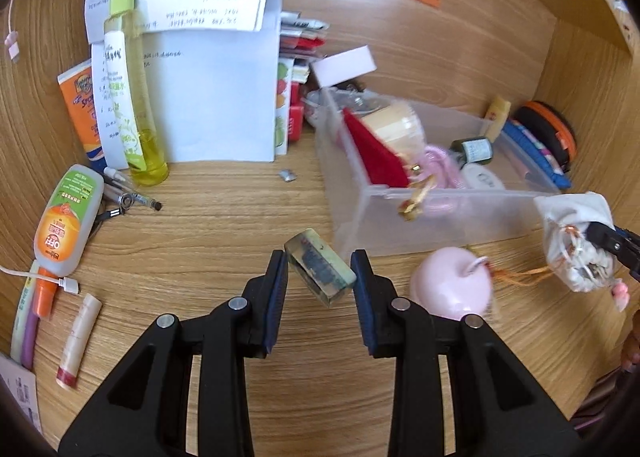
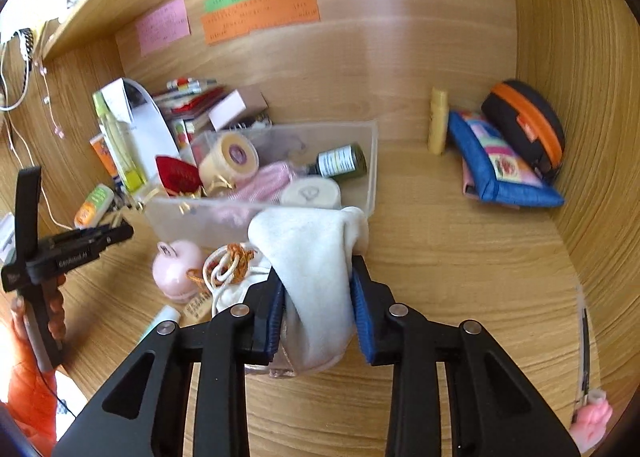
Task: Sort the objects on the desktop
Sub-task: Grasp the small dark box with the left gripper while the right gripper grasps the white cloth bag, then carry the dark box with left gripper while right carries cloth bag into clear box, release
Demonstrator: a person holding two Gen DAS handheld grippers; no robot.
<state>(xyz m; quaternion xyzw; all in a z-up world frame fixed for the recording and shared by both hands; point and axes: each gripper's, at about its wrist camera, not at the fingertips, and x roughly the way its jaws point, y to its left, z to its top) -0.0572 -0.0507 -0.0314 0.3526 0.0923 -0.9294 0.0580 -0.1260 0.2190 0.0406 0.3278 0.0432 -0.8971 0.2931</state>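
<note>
Left gripper [image 1: 320,277]: clamped on a greenish rectangular block [image 1: 320,271], lifted above the tabletop [image 1: 200,237]. Right gripper [image 2: 318,305]: clamped on a white drawstring pouch [image 2: 316,277], lifted just before the clear plastic bin [image 2: 360,161] near the tabletop's rear edge.

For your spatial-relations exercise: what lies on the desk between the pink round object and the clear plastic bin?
Nothing: bare wood separates the pink round object from the clear plastic bin, seen in the left wrist view.

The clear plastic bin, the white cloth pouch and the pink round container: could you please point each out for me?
clear plastic bin [image 2: 370,161]: right wrist view, bare right end wall.
white cloth pouch [image 2: 316,257]: right wrist view, middle of the cloth.
pink round container [image 1: 448,285]: left wrist view, top of its dome.
</note>
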